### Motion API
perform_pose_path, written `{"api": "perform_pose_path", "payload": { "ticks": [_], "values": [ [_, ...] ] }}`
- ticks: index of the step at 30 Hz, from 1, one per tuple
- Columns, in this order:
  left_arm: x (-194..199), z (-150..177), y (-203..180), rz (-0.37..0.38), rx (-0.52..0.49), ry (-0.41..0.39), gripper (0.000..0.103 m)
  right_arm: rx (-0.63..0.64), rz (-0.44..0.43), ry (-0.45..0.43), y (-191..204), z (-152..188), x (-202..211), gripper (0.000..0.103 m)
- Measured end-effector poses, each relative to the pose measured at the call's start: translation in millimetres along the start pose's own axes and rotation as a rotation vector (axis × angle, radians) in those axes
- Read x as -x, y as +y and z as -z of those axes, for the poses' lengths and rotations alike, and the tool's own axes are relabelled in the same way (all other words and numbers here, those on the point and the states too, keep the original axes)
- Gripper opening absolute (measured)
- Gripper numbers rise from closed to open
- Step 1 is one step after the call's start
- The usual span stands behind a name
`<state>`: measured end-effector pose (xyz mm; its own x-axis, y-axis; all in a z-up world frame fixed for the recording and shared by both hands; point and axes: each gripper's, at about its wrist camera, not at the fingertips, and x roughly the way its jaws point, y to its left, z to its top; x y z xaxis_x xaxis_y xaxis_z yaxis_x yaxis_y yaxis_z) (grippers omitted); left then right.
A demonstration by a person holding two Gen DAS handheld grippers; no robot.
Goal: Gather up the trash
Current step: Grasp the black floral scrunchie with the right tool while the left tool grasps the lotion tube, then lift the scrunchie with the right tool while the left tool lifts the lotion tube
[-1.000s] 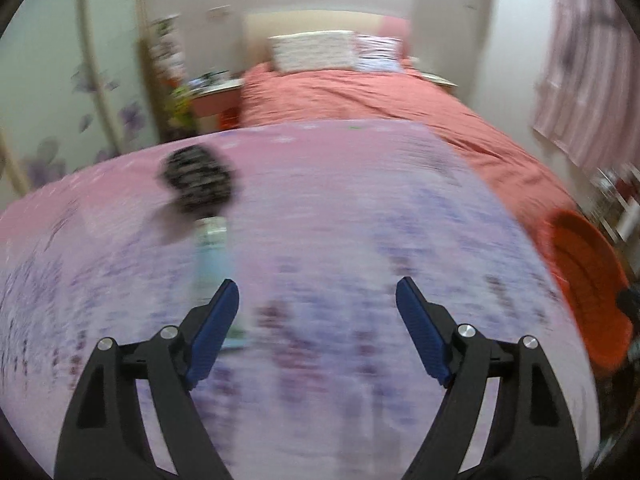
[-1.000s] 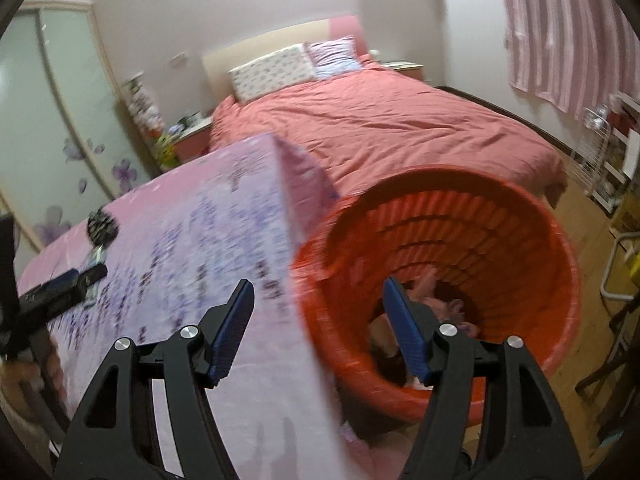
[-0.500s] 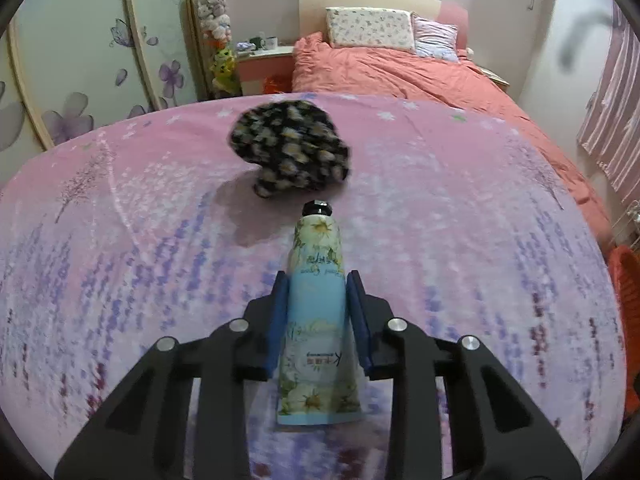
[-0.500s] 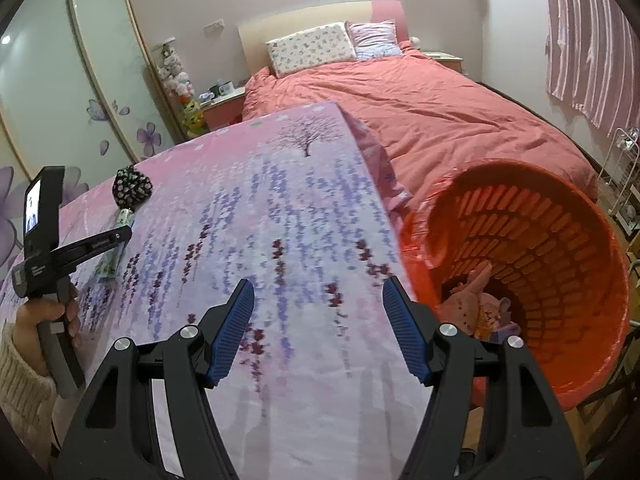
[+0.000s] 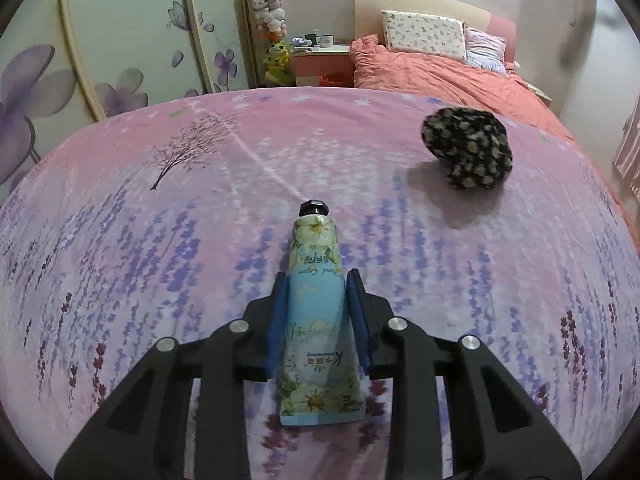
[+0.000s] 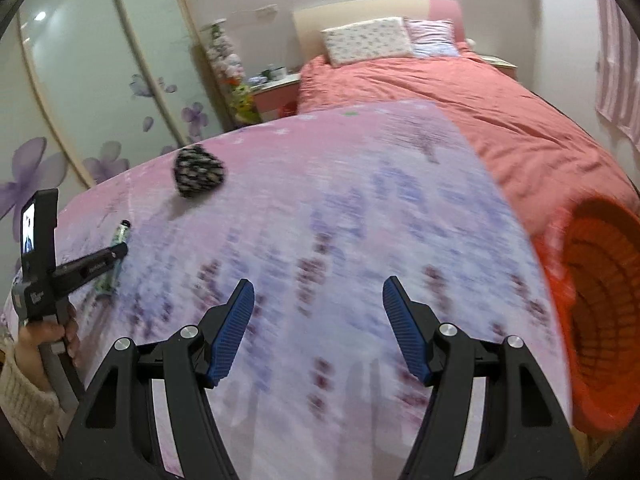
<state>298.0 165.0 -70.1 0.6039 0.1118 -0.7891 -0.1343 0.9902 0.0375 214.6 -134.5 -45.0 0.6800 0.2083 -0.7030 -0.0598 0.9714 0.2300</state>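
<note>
My left gripper (image 5: 317,284) is shut on a light-blue floral hand cream tube (image 5: 318,312) with a black cap, lying on the pink lavender-print tablecloth (image 5: 160,240). A crumpled black floral cloth (image 5: 468,152) lies beyond it to the right. In the right wrist view my right gripper (image 6: 318,292) is open and empty above the cloth-covered table. The tube (image 6: 114,256) and the left gripper (image 6: 100,264) show at far left, the black cloth (image 6: 199,171) behind them. An orange basket (image 6: 600,320) stands off the table's right edge.
A bed with a coral duvet (image 6: 460,92) and pillows stands beyond the table. A nightstand (image 5: 320,60) and stacked plush toys (image 5: 274,20) are at the back. Wardrobe doors with purple flowers (image 5: 120,40) line the left wall. Striped curtains (image 6: 618,60) hang at right.
My left gripper closed on the tube and has swung left, so the black cloth now sits to the right. My right gripper moved from over the basket to over the table.
</note>
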Motion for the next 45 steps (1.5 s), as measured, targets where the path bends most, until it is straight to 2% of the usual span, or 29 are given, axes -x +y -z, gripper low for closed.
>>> {"api": "perform_pose_path", "payload": {
  "ticks": [3,8,11,17,19,20,21,23,24,29,33,37,40,42,45],
  "values": [
    [-2,-1,12,0.028,0.034,0.000,0.030,0.032,-0.024,-0.010,25,-17,-25,0.067],
    [0,3,11,0.040,0.042,-0.002,0.030,0.102,-0.041,-0.030,70,-50,-71,0.067],
    [0,4,14,0.054,0.053,-0.003,0.030,0.133,-0.057,-0.039,98,-68,-94,0.076],
    [1,6,18,0.080,0.072,-0.008,0.030,0.170,-0.051,-0.007,131,-90,-138,0.076],
    [1,7,20,0.092,0.081,-0.009,0.030,0.181,-0.044,0.016,135,-93,-148,0.065],
    [2,8,22,0.094,0.083,-0.010,0.030,0.187,-0.039,0.036,134,-93,-152,0.043],
    [2,8,22,0.094,0.082,-0.010,0.030,0.189,-0.042,0.055,132,-92,-154,0.026],
    [2,8,22,0.094,0.081,-0.010,0.030,0.168,-0.055,0.076,122,-87,-150,0.014],
    [2,8,22,0.096,0.082,-0.011,0.030,0.159,-0.060,0.075,117,-86,-146,0.014],
    [1,9,27,0.116,0.095,-0.014,0.030,0.138,-0.053,0.038,86,-64,-98,0.013],
    [3,10,38,0.192,0.117,-0.021,0.031,0.141,0.007,0.028,58,-40,-59,0.013],
    [11,20,36,0.238,0.079,-0.015,0.030,0.125,0.051,0.049,37,-18,-36,0.014],
    [16,26,31,0.227,0.047,-0.013,0.030,0.121,0.040,0.066,35,-13,-35,0.027],
    [17,27,30,0.223,0.046,-0.013,0.031,0.126,0.043,0.061,38,-11,-34,0.040],
    [16,27,32,0.223,0.051,-0.008,0.033,0.128,0.033,0.058,42,-13,-38,0.043]
  ]
}}
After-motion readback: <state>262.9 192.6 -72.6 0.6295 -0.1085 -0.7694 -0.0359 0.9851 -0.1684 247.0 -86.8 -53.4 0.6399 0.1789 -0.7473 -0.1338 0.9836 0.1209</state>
